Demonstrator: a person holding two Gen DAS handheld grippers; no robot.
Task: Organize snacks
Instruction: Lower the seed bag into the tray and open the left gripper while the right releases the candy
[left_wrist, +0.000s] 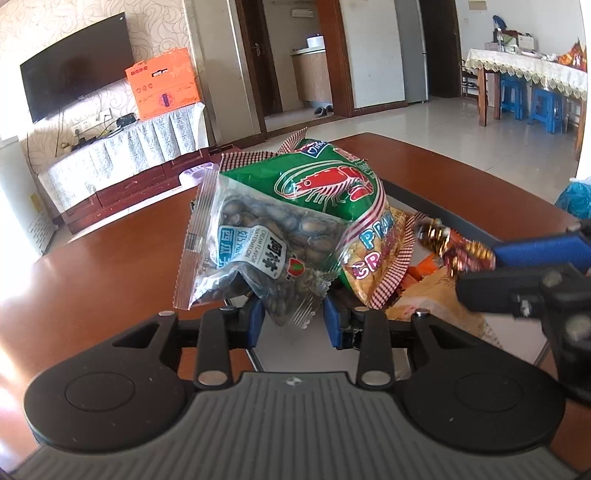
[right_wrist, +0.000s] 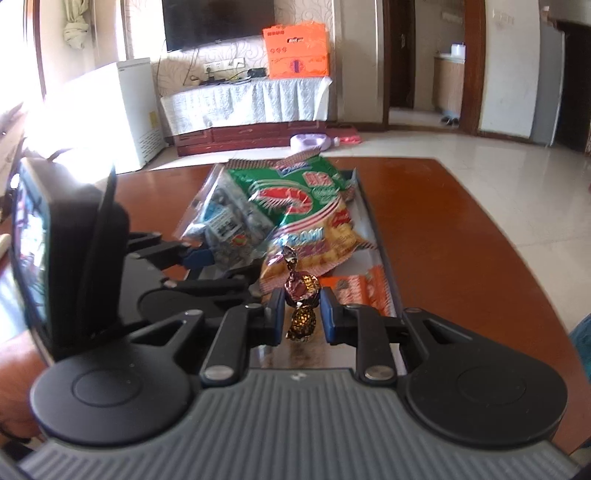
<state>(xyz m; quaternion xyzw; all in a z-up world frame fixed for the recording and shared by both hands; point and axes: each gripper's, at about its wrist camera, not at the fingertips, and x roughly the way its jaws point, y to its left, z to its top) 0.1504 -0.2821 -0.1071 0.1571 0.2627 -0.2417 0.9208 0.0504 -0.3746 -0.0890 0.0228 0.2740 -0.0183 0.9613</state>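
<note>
My left gripper (left_wrist: 293, 314) is shut on the lower corner of a clear bag of watermelon seeds (left_wrist: 255, 251) and holds it up over the tray. My right gripper (right_wrist: 302, 314) is shut on a gold and brown wrapped candy (right_wrist: 301, 295); the candy also shows in the left wrist view (left_wrist: 450, 243), held at the right. A green and yellow prawn cracker bag (left_wrist: 332, 192) lies in a dark-rimmed tray (right_wrist: 373, 236) behind the seeds. Orange snack packs (right_wrist: 354, 288) lie in the tray beside the candy.
The tray sits on a brown wooden table (right_wrist: 461, 236). A blue plastic bag (left_wrist: 576, 195) is at the table's right edge. The left gripper's body (right_wrist: 74, 251) stands close at my right gripper's left.
</note>
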